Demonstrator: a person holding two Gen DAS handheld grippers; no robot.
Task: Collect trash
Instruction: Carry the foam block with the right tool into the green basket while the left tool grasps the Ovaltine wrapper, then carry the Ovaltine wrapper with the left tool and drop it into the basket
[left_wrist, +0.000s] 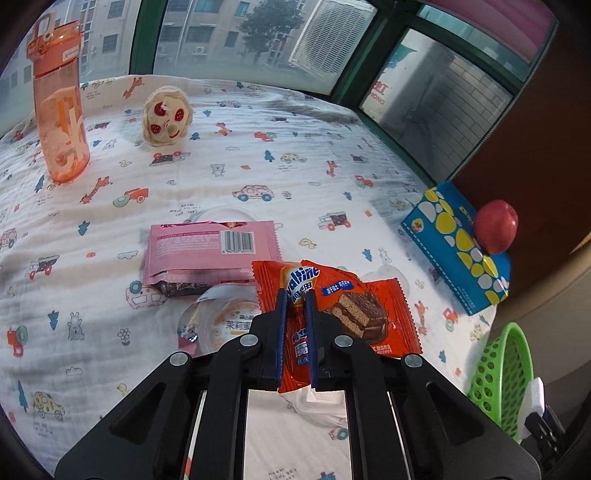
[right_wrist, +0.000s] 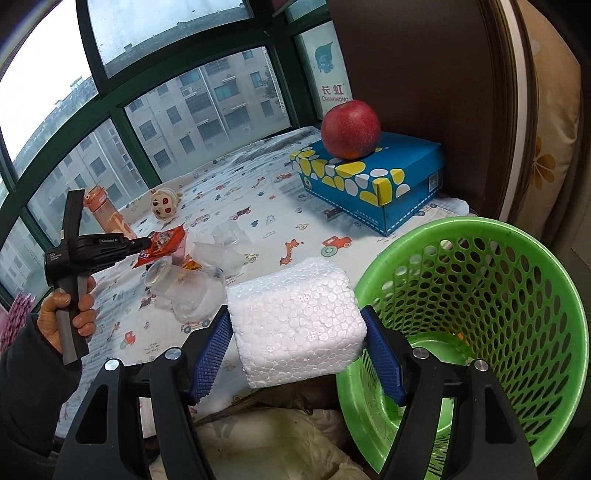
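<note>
1. Left gripper (left_wrist: 295, 295) pinched narrow on one orange wafer wrapper (left_wrist: 332, 306), lifted clear of the bed (left_wrist: 221, 166), ready for binning, I'd judge.
2. Right gripper (right_wrist: 297, 332) clamps one white foam block (right_wrist: 295, 317) just beside the green basket (right_wrist: 517, 258) at the bed's near edge.
3. Left mid-bed: one pink packet (left_wrist: 210, 251), several clear cups (right_wrist: 192, 284), count unclear.
4. Not trash: one apple (right_wrist: 351, 129) on one blue box (right_wrist: 373, 177).

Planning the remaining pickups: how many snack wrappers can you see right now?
2. The orange Ovaltine wrapper is pinched in the left gripper; the pink wrapper lies on the cloth beyond it. Others may hide among the clear plastic cups.
</note>
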